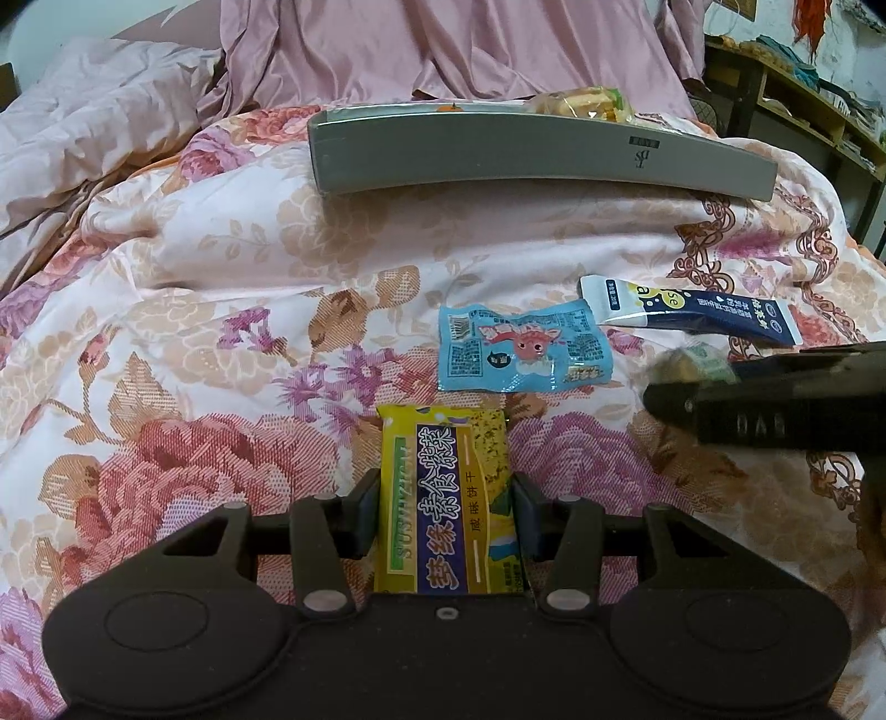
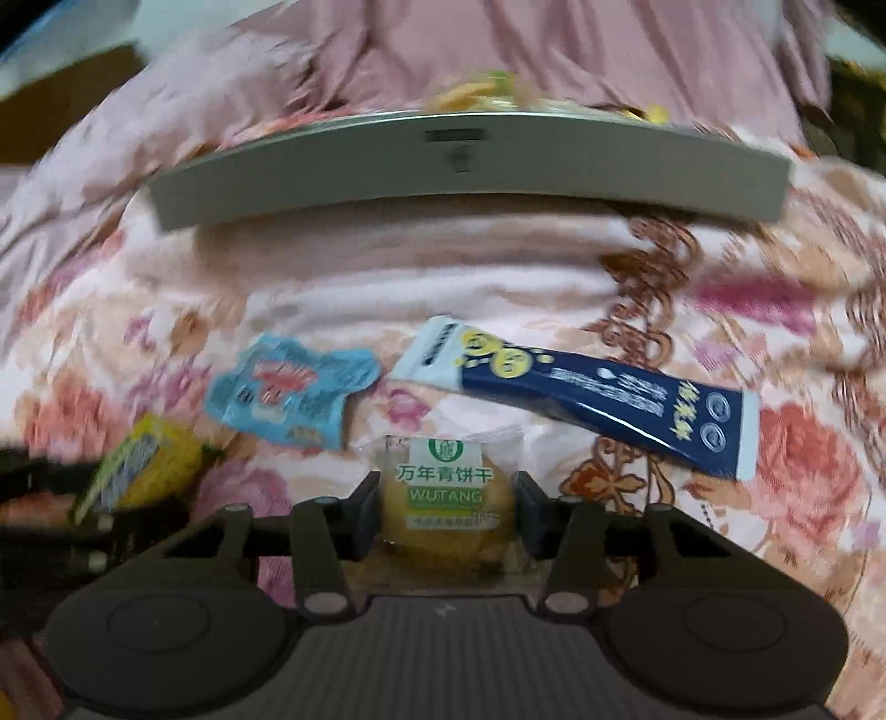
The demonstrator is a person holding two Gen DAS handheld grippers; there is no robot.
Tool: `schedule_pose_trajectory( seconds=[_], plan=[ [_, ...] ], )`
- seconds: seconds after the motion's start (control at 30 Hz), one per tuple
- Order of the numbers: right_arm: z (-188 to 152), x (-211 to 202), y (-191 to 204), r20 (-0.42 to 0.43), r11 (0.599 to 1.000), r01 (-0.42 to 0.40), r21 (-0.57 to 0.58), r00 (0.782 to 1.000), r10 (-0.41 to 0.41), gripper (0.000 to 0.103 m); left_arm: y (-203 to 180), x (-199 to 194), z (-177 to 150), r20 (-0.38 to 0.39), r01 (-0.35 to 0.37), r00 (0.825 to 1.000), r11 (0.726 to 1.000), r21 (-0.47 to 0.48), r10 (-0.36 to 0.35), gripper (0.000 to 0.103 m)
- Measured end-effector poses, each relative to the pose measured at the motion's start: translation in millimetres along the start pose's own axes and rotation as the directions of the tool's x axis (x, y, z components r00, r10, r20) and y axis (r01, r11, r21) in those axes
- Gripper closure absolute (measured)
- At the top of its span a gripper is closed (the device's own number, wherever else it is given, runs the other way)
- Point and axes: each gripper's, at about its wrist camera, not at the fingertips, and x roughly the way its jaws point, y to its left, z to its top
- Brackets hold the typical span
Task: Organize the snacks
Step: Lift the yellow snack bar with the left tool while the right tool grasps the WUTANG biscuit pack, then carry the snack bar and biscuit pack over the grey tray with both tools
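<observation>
Your left gripper (image 1: pixel 447 512) is clamped on a yellow cracker packet (image 1: pixel 446 498) with purple lettering, both fingers pressed against its long edges, the packet pointing away from you over the floral quilt (image 1: pixel 221 266). Your right gripper (image 2: pixel 447 507) is closed on a clear-wrapped round biscuit (image 2: pixel 443 498) with a green and white label, gripped at its two sides just above the quilt.

Past the yellow packet, a light blue snack pouch (image 1: pixel 520 349) lies flat on the quilt. Just to its right, a navy and white stick sachet (image 1: pixel 692 313) lies at a slant, its white end almost touching the pouch's corner. In the left wrist view your right gripper reaches in from the right edge, blurred, below that sachet; in the right wrist view the yellow packet shows at the lower left, blurred as well.

Farther back, a shallow grey tray (image 1: pixel 542 160) sits on the raised part of the quilt, its long side wall facing you. Some yellowish wrapped snacks (image 1: pixel 581 102) show over its far rim; the blur keeps you from telling what they are. A pink sheet (image 1: pixel 443 44) is bunched up behind the tray, and wooden shelves (image 1: pixel 803 94) stand at the far right.
</observation>
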Motion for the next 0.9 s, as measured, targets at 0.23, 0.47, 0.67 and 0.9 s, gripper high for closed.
schedule_pose_trajectory(
  seconds=[0.23, 0.47, 0.67, 0.9],
  plan=[
    [-9, -14, 8, -0.051, 0.998, -0.055, -0.005, 0.997, 0.055, 0.050, 0, 1, -2, 0.000, -0.003, 1.000, 1.000, 0.005, 0.003, 0.053],
    [-20, -53, 14, 0.004, 0.992, -0.115, 0.052, 0.993, 0.115, 0.050, -1, -6, 1, 0.048, -0.003, 0.999, 1.000, 0.000, 0.003, 0.053],
    [-26, -95, 12, 0.146, 0.997, -0.066, 0.041, 0.988, 0.060, 0.050, -2, -27, 6, 0.131, 0.015, 0.991, 1.000, -0.001, -0.015, 0.053],
    [-27, -124, 7, 0.261, 0.995, -0.065, 0.077, 0.964, 0.043, 0.050, -10, -72, 10, 0.241, 0.037, 0.970, 0.999, 0.033, -0.044, 0.053]
  ],
)
